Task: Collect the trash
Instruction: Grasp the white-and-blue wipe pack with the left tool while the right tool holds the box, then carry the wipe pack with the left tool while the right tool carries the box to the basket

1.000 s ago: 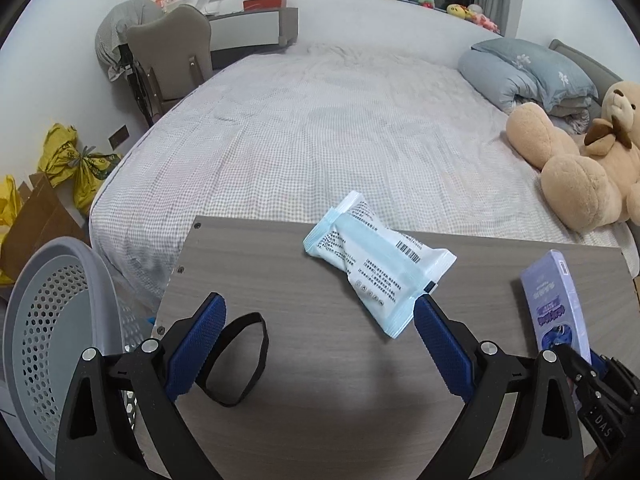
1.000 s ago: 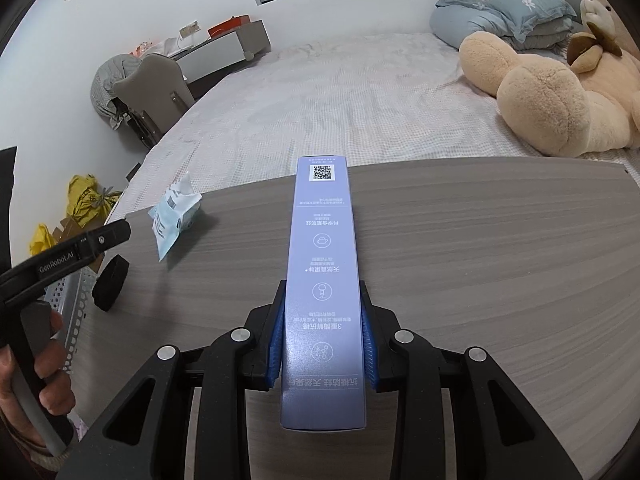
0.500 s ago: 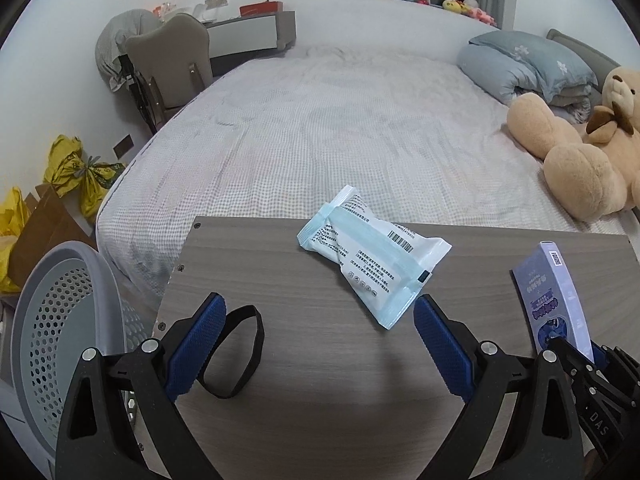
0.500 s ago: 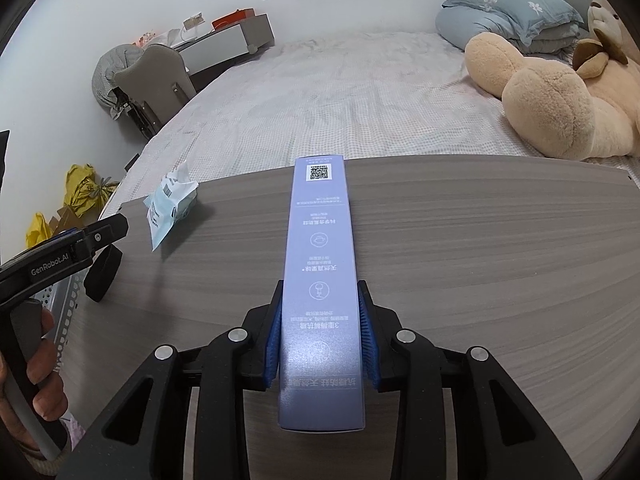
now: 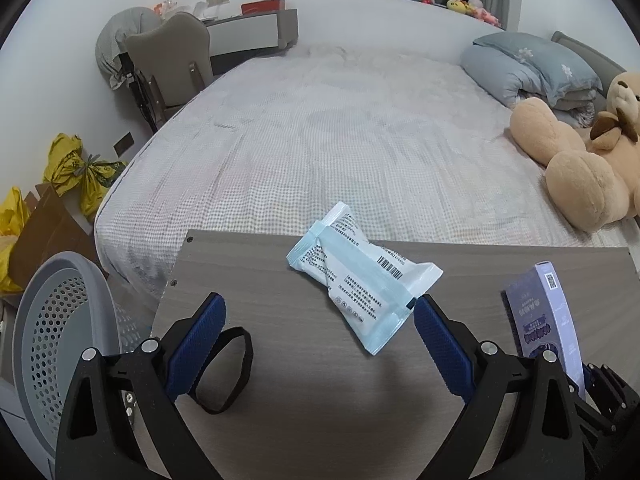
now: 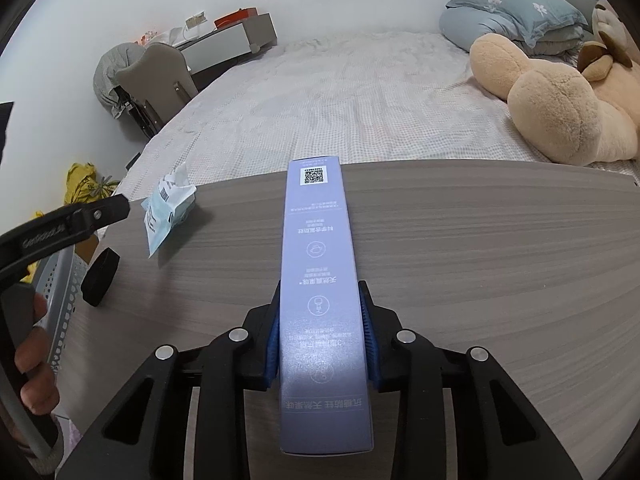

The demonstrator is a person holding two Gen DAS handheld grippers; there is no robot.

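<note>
My right gripper (image 6: 320, 334) is shut on a long purple box (image 6: 318, 264) and holds it just above the wooden table (image 6: 480, 260); the box also shows at the right of the left wrist view (image 5: 544, 312). My left gripper (image 5: 316, 332) is open and empty, low over the table. A light blue plastic packet (image 5: 360, 280) lies on the table just ahead, near its right finger; it shows in the right wrist view (image 6: 168, 208) too. A black band (image 5: 228, 368) lies by the left finger.
A grey perforated basket (image 5: 52, 344) stands on the floor left of the table. Behind the table is a bed (image 5: 320, 140) with a teddy bear (image 5: 580, 160) and pillows. Yellow bags (image 5: 76, 172) and a chair (image 5: 172, 64) are at the left.
The left gripper has drawn back and risen slightly, so the packet sits lower in its view. The right gripper has lifted slightly with the purple box still held.
</note>
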